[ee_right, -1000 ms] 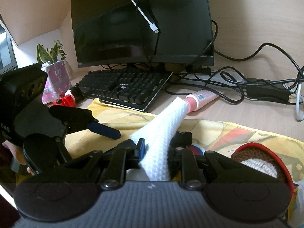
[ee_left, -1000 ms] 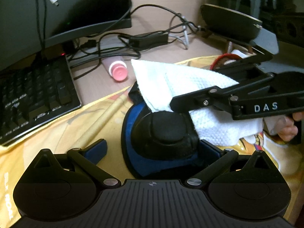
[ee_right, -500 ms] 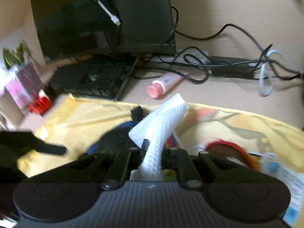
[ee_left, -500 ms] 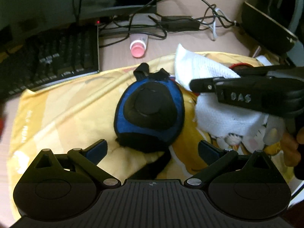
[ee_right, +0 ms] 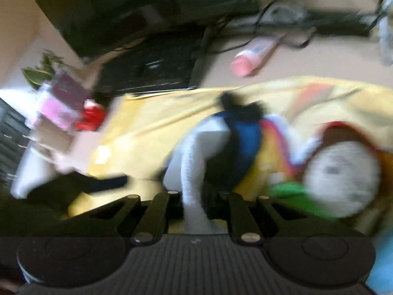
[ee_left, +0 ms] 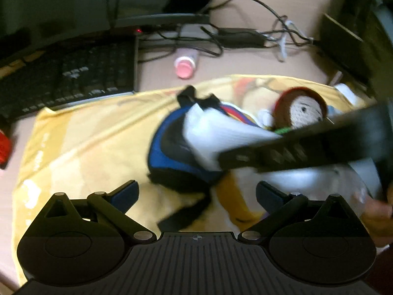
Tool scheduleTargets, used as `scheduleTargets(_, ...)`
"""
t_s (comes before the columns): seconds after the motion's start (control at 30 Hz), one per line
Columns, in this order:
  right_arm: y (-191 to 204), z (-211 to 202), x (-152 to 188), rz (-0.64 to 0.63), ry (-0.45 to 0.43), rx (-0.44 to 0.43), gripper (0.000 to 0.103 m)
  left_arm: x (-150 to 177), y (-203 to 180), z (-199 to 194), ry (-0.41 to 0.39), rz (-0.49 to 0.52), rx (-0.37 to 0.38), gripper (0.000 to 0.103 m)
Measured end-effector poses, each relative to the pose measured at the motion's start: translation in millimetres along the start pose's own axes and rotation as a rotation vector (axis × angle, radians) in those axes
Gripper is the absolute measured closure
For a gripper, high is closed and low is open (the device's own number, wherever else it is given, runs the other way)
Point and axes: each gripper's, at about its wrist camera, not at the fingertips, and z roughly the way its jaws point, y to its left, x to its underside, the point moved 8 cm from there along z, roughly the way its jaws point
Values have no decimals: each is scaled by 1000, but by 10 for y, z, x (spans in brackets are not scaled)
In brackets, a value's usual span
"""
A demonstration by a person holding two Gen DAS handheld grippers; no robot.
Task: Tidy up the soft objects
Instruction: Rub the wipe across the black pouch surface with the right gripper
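A blue and black padded piece [ee_left: 169, 157] lies on the yellow cloth [ee_left: 73, 142]. A white waffle cloth [ee_left: 216, 130] hangs over its right side, and my right gripper [ee_left: 226, 157] reaches in from the right, shut on it. In the blurred right wrist view the white cloth [ee_right: 194, 152] rises from between my right gripper [ee_right: 195, 196] fingers, in front of the blue pad [ee_right: 243, 147]. My left gripper [ee_left: 197, 191] stands open above the pad's near edge with nothing in it. A crocheted doll head [ee_left: 304, 110] with a red rim lies to the right.
A black keyboard [ee_left: 68, 73] and a monitor base sit behind the cloth. A pink-capped bottle [ee_left: 184, 66] lies among tangled cables [ee_left: 233, 36]. A red object [ee_right: 91, 118] and a plant [ee_right: 41, 71] stand at the far left. A hand [ee_left: 375, 211] shows at the lower right.
Both grippers have pulled back and up from the pad. The right gripper swung the white cloth left over the pad, which uncovered the doll head. The left stayed open.
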Motion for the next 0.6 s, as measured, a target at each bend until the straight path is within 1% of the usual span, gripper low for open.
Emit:
scheduleTargets(0.03, -73, -44, 13, -24, -17, 29, 92, -34, 5, 5, -9, -3, -10, 0)
scheduleTargets(0.07, -173, -79, 14, -11, -29, 57, 92, -52, -4, 20, -11, -1, -19, 0)
scheduleTargets(0.1, -271, -113, 15, 3, -41, 81, 96, -55, -32, 49, -9, 11, -31, 0)
scheduleTargets(0.13, -338, -139, 14, 29, -52, 66, 97, -42, -70, 87, -3, 28, -42, 0)
scheduleTargets(0.17, -378, -166, 9, 54, -60, 43, 97, -9, -125, 126, 8, 45, -43, 0)
scheduleTargets(0.2, -398, -183, 12, 74, -70, 22, 95, 31, -186, 165, 22, 60, -40, 0)
scheduleTargets(0.23, -400, -203, 31, 99, -78, -7, 94, 74, -247, 192, 37, 70, -24, 0)
scheduleTargets(0.27, -391, -220, 62, 136, -70, -52, 94, 108, -312, 201, 50, 83, -3, 0)
scheduleTargets(0.3, -366, -243, 96, 187, -45, -121, 94, 136, -379, 203, 61, 97, 19, 0)
scheduleTargets(0.33, -341, -270, 121, 223, -29, -165, 94, 149, -428, 197, 67, 121, 26, 0)
scheduleTargets(0.37, -315, -308, 167, 224, -24, -160, 94, 142, -458, 190, 66, 153, 14, 0)
scheduleTargets(0.43, -267, -381, 257, 227, -15, -148, 94, 99, -459, 185, 61, 204, -44, 0)
scheduleTargets(0.47, -279, -392, 278, 228, -19, -115, 93, 78, -443, 188, 57, 214, -60, 0)
scheduleTargets(0.5, -292, -402, 295, 229, -24, -85, 93, 55, -417, 188, 53, 206, -58, 0)
scheduleTargets(0.6, -330, -389, 249, 233, -55, -48, 93, -16, -328, 184, 46, 162, -33, 0)
